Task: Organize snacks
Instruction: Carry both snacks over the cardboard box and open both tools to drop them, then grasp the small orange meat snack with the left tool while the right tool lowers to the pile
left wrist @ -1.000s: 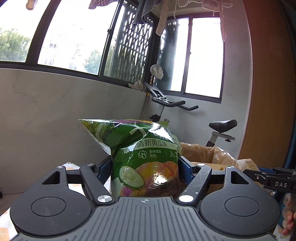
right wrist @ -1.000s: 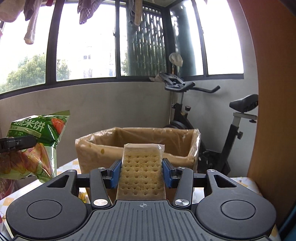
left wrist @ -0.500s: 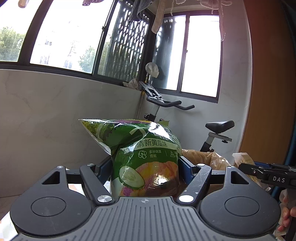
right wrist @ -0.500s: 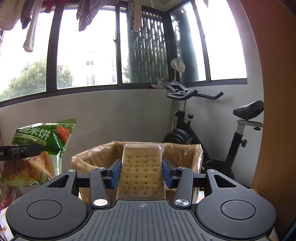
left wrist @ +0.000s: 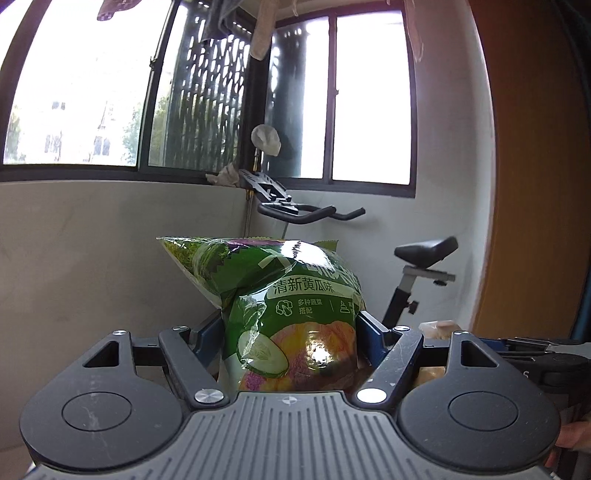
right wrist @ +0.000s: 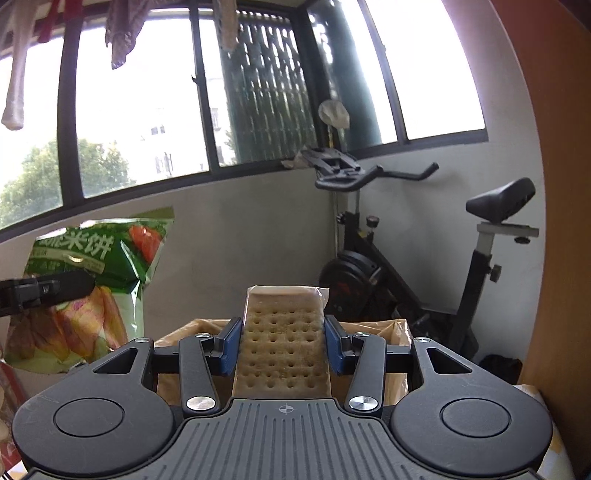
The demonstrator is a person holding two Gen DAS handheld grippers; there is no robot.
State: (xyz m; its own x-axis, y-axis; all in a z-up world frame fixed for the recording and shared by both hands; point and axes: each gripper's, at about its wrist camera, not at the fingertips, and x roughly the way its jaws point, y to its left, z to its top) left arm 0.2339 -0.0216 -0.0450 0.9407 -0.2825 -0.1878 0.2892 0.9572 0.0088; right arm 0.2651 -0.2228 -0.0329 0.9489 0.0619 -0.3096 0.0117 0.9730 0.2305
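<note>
Two snack packs are in hand, one per gripper. The glossy green plastic bag of rice crackers (left wrist: 291,317), printed with a cucumber slice, white Chinese characters and orange-pink cracker pictures, stands upright and puffed, its crimped top corner folded over to the left. The clear-wrapped rectangular cracker pack (right wrist: 282,343), tan with rows of small holes, stands upright, its sealed wrapper end sticking out at the top right.

The left gripper (left wrist: 291,332) has its blue-padded jaws set fairly wide and clamped on the lower half of the green bag, a pad pressing each side. The right gripper (right wrist: 282,345) has its jaws closer together and clamped on the two long edges of the cracker pack. In the right wrist view the green bag shows at far left, held off any surface by the other gripper's black finger (right wrist: 48,288).

An open cardboard box lined with brown plastic (right wrist: 400,330) sits just behind and below the cracker pack; only its rim shows.

The room: a grey plastered wall (left wrist: 110,251) under dark-framed windows (left wrist: 369,92), a black exercise bike (right wrist: 388,266) in the corner, laundry (right wrist: 122,29) hanging above, an orange-brown wooden panel (left wrist: 535,166) at right.
</note>
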